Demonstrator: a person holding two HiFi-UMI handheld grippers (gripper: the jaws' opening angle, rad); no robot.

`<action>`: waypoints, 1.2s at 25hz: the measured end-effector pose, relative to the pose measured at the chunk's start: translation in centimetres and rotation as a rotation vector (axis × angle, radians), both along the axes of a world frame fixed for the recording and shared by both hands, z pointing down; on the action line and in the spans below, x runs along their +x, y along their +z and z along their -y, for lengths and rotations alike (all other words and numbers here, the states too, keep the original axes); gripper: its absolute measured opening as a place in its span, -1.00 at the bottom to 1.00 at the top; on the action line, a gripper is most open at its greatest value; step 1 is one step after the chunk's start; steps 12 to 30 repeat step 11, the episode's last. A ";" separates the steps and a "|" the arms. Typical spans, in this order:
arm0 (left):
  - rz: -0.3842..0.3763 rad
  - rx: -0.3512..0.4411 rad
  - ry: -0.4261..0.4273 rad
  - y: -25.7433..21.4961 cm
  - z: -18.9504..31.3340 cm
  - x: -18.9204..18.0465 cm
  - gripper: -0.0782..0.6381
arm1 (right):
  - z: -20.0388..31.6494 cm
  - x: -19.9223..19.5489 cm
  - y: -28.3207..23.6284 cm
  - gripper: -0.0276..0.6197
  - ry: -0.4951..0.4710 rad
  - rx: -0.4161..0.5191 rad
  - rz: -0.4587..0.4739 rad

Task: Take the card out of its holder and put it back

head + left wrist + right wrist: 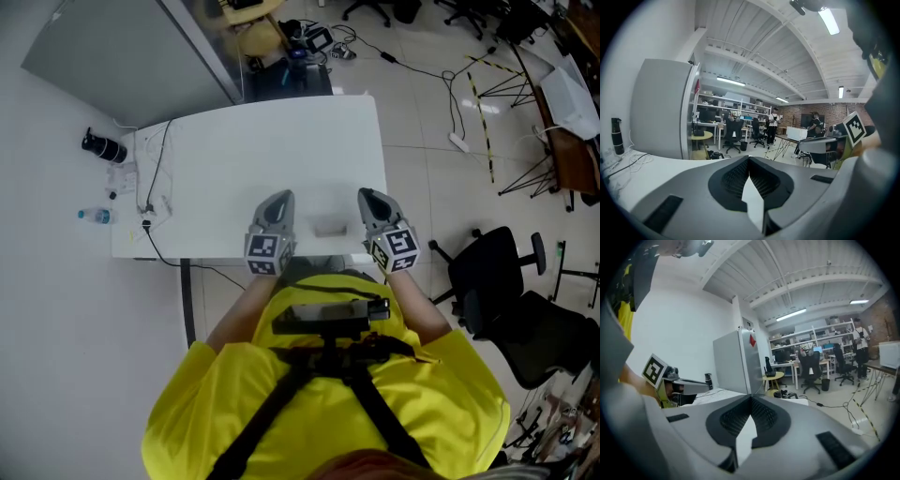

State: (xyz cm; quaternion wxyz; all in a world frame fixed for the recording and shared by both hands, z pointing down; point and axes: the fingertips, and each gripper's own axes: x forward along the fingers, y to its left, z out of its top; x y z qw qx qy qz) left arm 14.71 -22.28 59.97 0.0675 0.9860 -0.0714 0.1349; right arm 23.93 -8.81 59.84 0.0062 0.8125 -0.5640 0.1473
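From the head view, you hold the left claw point(280, 199) and the right claw point(368, 197) side by side over the near edge of the white desk point(234, 150). Both point away from you. A pale, low shape lies on the desk between them, most likely the card holder point(329, 228). It is too faint to tell the card from its sleeve. Flanking it like this keeps either claw within reach of it, and neither touches it yet. The cables point(153, 192) and black bottle point(103, 147) sit well apart at the desk's far left, out of your way.

In the left gripper view, the ribbed pads meet at their tips with nothing between them. This claw is fully closed and empty, and it looks level across the room rather than down at the holder.

The right gripper view shows the same: pads together, nothing gripped, aimed past the desk. You'd likely need to tip and open one claw before the card can be pulled.
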 end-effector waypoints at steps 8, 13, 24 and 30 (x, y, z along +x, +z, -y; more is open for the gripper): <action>-0.004 -0.046 -0.004 0.1 0.6 0.1 -0.30 | 0.4 0.6 1.6 -0.91 0.040 -0.027 0.052; -0.008 -0.054 -0.020 0.4 0.5 -0.1 0.03 | 0.4 0.4 1.7 -0.91 0.050 -0.027 0.054; -0.008 -0.054 -0.020 0.4 0.5 -0.1 0.03 | 0.4 0.4 1.7 -0.91 0.050 -0.027 0.054; -0.008 -0.054 -0.020 0.4 0.5 -0.1 0.03 | 0.4 0.4 1.7 -0.91 0.050 -0.027 0.054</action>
